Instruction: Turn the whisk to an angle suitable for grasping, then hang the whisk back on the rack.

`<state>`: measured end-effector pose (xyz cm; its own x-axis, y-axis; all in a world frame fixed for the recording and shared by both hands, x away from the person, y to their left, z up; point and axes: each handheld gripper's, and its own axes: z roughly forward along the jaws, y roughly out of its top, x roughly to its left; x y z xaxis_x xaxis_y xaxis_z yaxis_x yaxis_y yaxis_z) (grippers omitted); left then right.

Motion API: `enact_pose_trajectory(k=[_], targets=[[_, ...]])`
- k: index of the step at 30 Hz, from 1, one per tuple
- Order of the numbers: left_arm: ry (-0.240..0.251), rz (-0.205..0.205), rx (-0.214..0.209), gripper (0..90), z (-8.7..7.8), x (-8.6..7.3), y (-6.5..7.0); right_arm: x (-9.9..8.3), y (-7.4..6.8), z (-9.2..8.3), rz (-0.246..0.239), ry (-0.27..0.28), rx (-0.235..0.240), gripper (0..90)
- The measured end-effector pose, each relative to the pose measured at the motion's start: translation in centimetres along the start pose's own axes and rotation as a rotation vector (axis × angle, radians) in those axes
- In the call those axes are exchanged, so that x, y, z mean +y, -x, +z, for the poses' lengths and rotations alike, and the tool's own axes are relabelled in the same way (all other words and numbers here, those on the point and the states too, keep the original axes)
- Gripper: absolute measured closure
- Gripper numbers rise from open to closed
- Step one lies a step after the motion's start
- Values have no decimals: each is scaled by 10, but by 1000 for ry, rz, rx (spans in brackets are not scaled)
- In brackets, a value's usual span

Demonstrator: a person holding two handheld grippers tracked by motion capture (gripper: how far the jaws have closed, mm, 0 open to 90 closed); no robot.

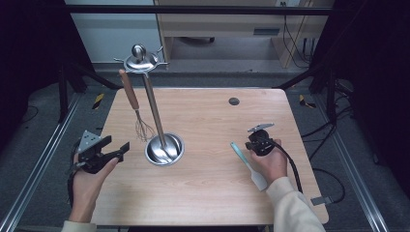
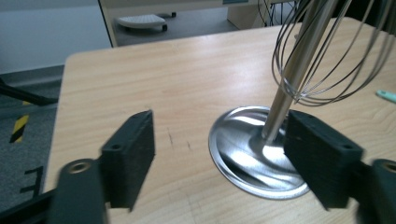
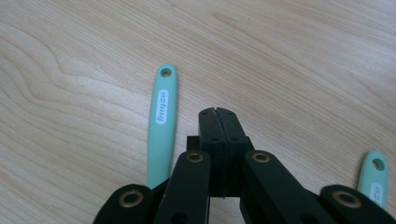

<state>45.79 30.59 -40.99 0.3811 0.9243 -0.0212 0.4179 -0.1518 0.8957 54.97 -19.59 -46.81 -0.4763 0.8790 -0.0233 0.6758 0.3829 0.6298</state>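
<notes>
whisk (image 1: 134, 108) is hung on stand (image 1: 155, 121); spatula (image 1: 247, 165) is next.
l gripper (image 1: 117, 151), jaws spread & empty, is kept beside stand base. r gripper (image 3: 218, 113), jaws clenched on nothing, is hovered just beside teal spatula on table (image 1: 208, 193); jaws to be opened & handle straddled, prob.

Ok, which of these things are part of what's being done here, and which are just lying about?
In the job: utensil stand, whisk hanging on it, mint spatula, left gripper, right gripper.
Just lying about: dark round plug, cables by the desk behind.
</notes>
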Motion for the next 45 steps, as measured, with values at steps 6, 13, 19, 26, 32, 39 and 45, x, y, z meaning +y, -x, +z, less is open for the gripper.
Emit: enact_pose_trajectory(k=[6, 13, 19, 26, 32, 39, 45], targets=[[-51, 32, -15, 116, 14, -20, 3, 0, 1, 3, 13, -9, 0, 900], [-80, 31, -17, 80, 19, -36, -1, 1, 0, 9, 16, -15, 7, 900], [-85, 7, -1, 78, 19, -43, -6, 0, -2, 15, 22, -18, 7, 900], [-95, 13, -1, 74, 21, -46, -8, 1, 0, 18, 33, -18, 7, 900], [-95, 14, -6, 74, 18, -46, -6, 0, -4, 20, 30, -18, 11, 900], [-95, 17, -10, 74, 18, -47, -7, 1, -12, 24, 11, -22, 28, 900], [-95, 18, -12, 74, 18, -46, -6, 2, -17, 25, 2, -21, 28, 900]])
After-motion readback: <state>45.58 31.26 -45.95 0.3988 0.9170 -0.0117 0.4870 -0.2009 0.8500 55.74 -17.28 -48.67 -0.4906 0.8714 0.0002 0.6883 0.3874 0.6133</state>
